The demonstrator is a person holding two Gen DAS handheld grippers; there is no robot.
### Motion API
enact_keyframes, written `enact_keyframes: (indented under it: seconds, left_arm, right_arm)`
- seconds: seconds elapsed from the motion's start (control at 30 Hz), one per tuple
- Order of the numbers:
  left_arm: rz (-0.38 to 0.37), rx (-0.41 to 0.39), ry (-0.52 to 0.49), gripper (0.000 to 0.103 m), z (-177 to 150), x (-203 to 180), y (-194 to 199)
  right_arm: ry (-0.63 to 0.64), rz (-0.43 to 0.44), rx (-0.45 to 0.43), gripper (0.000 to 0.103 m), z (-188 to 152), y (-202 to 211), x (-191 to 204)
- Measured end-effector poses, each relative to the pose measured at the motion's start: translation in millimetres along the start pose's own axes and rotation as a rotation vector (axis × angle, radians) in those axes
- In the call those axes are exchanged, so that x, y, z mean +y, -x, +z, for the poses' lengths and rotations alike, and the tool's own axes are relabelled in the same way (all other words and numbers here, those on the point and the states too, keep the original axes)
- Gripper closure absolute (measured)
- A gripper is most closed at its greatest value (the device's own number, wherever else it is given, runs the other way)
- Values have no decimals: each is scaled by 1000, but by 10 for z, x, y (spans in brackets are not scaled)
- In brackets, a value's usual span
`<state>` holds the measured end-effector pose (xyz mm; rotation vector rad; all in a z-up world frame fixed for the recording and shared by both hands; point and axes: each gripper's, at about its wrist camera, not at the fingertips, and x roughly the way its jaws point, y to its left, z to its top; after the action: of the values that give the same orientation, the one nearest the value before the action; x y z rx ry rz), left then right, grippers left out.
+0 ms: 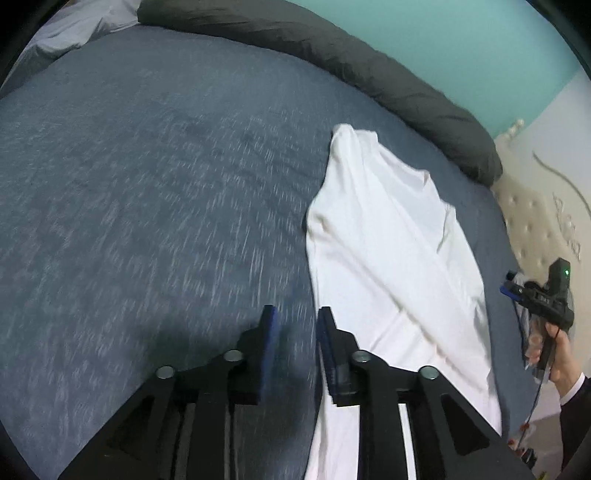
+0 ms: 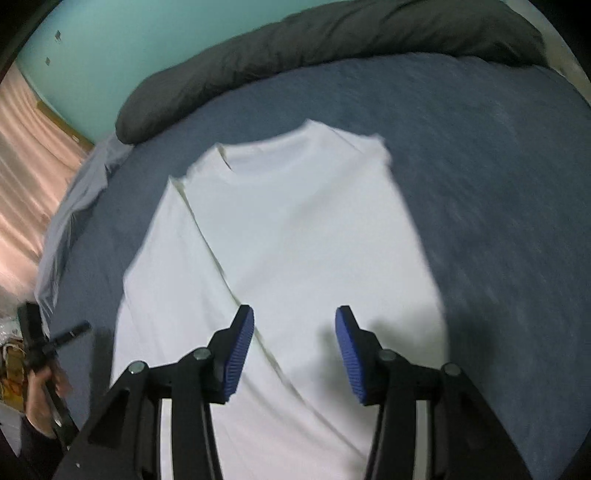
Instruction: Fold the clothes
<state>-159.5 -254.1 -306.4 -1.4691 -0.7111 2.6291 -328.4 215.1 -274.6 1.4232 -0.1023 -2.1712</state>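
Note:
A white shirt (image 1: 391,251) lies flat on the blue bed sheet (image 1: 147,184), its sides folded inward into a long strip, collar toward the far side. My left gripper (image 1: 295,325) is open and empty, hovering above the sheet just left of the shirt's lower part. My right gripper (image 2: 294,328) is open and empty, hovering over the lower middle of the shirt (image 2: 295,229). The right gripper also shows in the left wrist view (image 1: 517,288), held at the bed's right edge. The left gripper shows at the left edge of the right wrist view (image 2: 74,330).
A dark grey duvet (image 1: 332,55) is bunched along the far side of the bed. A pale grey pillow (image 1: 74,26) lies at the far left corner. A teal wall (image 1: 461,37) stands behind, a cream tufted headboard (image 1: 535,221) at right, and pink curtains (image 2: 29,166).

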Motion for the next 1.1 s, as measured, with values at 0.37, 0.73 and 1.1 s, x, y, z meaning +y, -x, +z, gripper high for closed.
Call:
enact_keyframes:
  seconds: [0.37, 0.73, 1.1]
  left_arm:
    - [37, 174, -31, 65, -713, -86, 325]
    - [27, 280, -51, 58, -1350, -297, 464]
    - [18, 366, -47, 58, -1780, -288, 406]
  right_arm:
    - [-58, -27, 105, 56, -1215, 586, -431]
    - [-44, -28, 184, 56, -2024, 995, -540]
    - [-87, -41, 235, 56, -2536, 1126, -678]
